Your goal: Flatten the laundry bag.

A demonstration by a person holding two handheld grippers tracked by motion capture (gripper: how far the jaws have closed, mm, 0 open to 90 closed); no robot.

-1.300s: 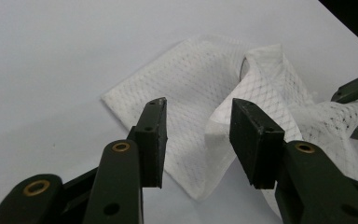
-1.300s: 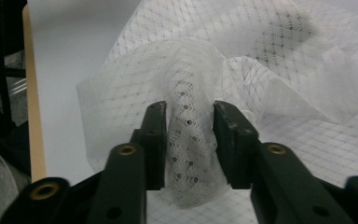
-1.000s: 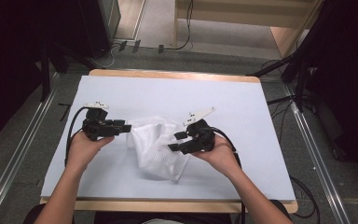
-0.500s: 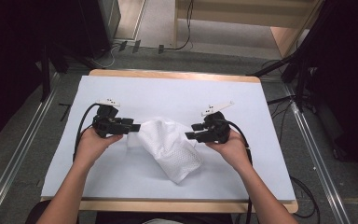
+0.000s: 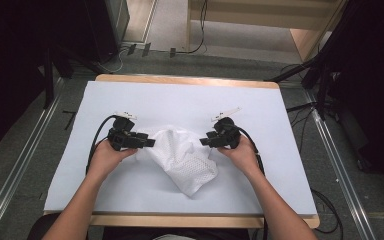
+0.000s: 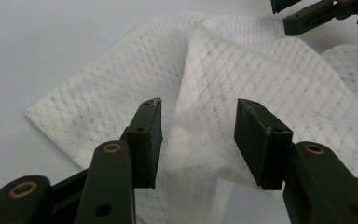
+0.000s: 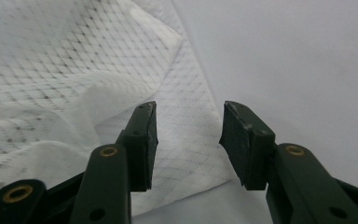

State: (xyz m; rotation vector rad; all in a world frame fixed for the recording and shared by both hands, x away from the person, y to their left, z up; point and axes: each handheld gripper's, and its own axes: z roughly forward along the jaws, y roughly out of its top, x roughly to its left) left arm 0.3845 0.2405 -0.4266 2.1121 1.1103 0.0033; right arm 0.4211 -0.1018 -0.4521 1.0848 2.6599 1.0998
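Near the middle of the high view, a crumpled white mesh cloth [image 5: 182, 157] lies on the pale sheet covering the bench [image 5: 180, 100], bunched into a ridge and trailing to a rounded point toward the bottom of the frame. It's a thin perforated fabric with a diamond-grid texture and tiny holes, soft folds all over.

Left gripper [image 5: 147, 142] sits at the cloth's left edge, right gripper [image 5: 203, 141] at its right edge, both pointing inward at each other. Both are black, chunky, with flat rectangular pads on the fingers [image 6: 147, 140].

In the left gripper view the fingers are spread moderately wide with a raised fold of the cloth standing between them; the pads aren't pressing on it. In the right gripper view, the right gripper [image 7: 189, 140] hovers over a flat corner of the cloth, fingers parted about the same, having just been closing some, with nothing pinched.

Wood trim shows along the bench's edge.
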